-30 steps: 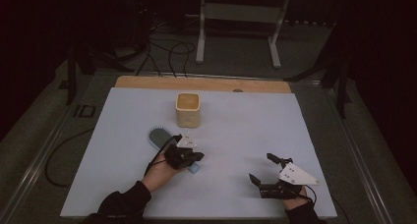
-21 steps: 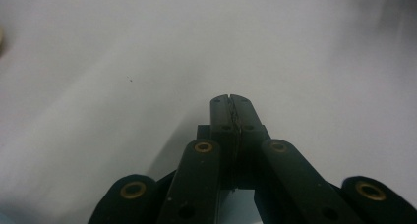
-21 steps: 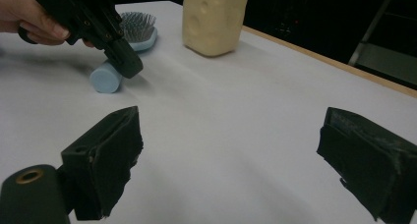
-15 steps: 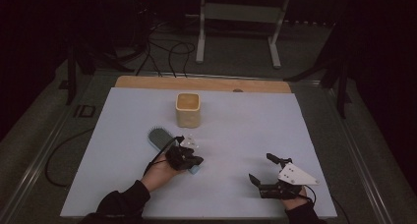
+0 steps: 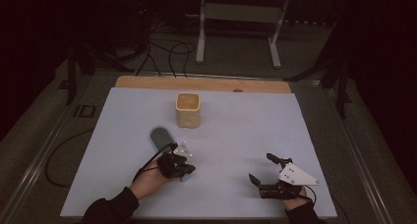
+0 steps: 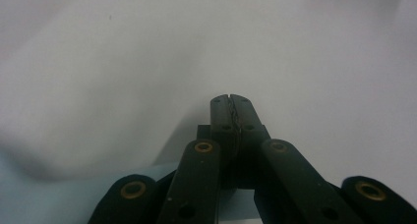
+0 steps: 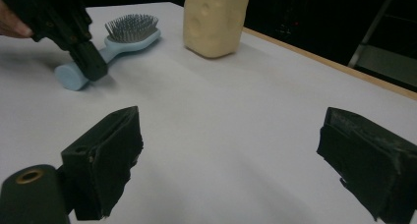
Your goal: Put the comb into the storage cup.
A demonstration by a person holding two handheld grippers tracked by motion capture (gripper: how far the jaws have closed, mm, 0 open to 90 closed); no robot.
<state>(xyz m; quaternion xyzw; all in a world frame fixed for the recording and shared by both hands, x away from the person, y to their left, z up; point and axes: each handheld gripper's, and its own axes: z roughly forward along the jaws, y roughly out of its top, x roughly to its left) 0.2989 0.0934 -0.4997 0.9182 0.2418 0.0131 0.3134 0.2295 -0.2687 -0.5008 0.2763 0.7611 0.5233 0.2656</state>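
The left gripper [image 5: 183,169] sits low on the pale blue table cover [image 5: 236,135], jaws pressed together on nothing, tips just beside the handle end of the light blue plastic hairbrush with grey bristles [image 7: 110,43]. To take it well, I'd say spread those jaws first, then straddle the handle squarely. The brush lies flat, left of centre, near the cream ceramic square cup [image 5: 188,109]; its long axis runs near-to-far, head pointing far-left. The right gripper [image 5: 265,177] rests near-right, jaws wide apart.
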